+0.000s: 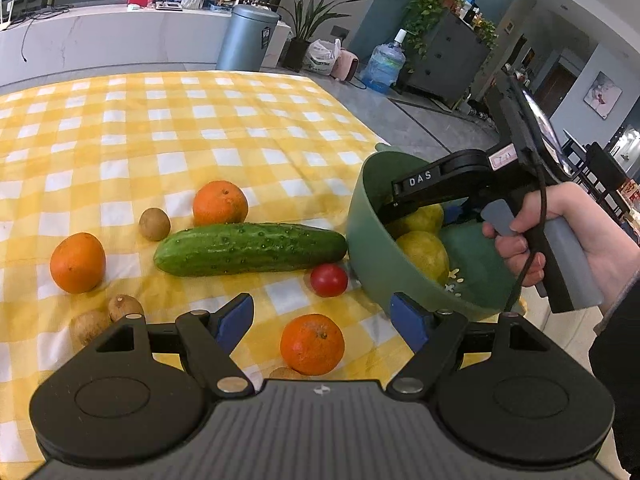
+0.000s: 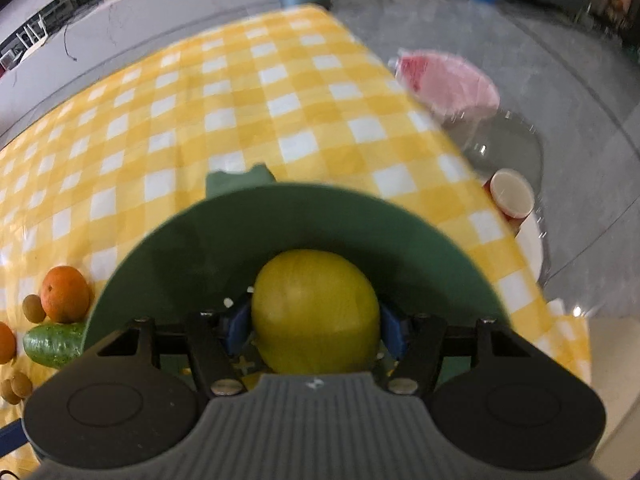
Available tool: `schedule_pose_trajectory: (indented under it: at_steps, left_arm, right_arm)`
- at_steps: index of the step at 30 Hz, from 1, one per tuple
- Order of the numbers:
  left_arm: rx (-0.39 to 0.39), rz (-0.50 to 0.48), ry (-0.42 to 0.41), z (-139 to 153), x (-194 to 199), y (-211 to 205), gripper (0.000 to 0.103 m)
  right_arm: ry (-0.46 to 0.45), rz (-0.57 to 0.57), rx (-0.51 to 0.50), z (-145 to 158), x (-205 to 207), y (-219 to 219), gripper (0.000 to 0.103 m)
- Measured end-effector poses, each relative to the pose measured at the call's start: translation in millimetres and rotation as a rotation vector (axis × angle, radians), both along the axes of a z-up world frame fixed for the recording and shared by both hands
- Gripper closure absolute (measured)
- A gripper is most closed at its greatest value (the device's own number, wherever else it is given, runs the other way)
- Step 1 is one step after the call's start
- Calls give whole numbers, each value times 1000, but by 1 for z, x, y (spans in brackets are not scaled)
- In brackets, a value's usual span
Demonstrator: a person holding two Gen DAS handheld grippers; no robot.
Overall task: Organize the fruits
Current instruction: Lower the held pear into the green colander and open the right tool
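Blue-padded left gripper (image 1: 322, 322) stands spread wide above the yellow-checked tablecloth (image 1: 168, 128), nothing between its pads; a mandarin (image 1: 312, 344) lies just beyond them. Farther out lie a tomato (image 1: 329, 280), a cucumber (image 1: 250, 249) whose end reaches the green bowl (image 1: 370, 248), two oranges (image 1: 220, 203) (image 1: 78, 263), a kiwi (image 1: 154, 223), and small brown fruits (image 1: 125, 307) at the left. Behind the produce the cloth runs bare to its far edge. The bowl sits near the cloth's right edge, floor beyond. Right gripper (image 2: 314, 330), held in a hand (image 1: 560, 240), reaches down into the bowl, its pads against both sides of a yellow fruit (image 2: 316, 312); a second yellow fruit (image 1: 424, 254) rests in the bowl beside it.
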State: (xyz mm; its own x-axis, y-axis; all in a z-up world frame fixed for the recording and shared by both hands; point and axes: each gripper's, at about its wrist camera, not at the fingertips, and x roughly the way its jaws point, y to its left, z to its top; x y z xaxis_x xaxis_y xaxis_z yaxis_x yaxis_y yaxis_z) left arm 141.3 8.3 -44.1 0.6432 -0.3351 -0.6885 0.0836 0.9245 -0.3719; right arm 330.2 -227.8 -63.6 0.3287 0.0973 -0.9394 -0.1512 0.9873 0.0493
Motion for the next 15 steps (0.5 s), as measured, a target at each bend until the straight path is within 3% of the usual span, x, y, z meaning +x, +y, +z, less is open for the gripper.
schedule_pose_trajectory:
  at_steps: [5,7,9,15]
  left_arm:
    - [4,5,14,-3,1,0,12]
    - [4,7,19,-3,1,0,12]
    - [5,8,19,-3,0,0,12]
    - [3,3,21,-1,-2,1,12]
  right_arm:
    - [28,-32,59,-1,3,0,30]
    - [5,-10,30,6,-1,6,15]
    - [-12,15,3,13,-6,10,9]
    - [49,94,-80,23,-32,22,10]
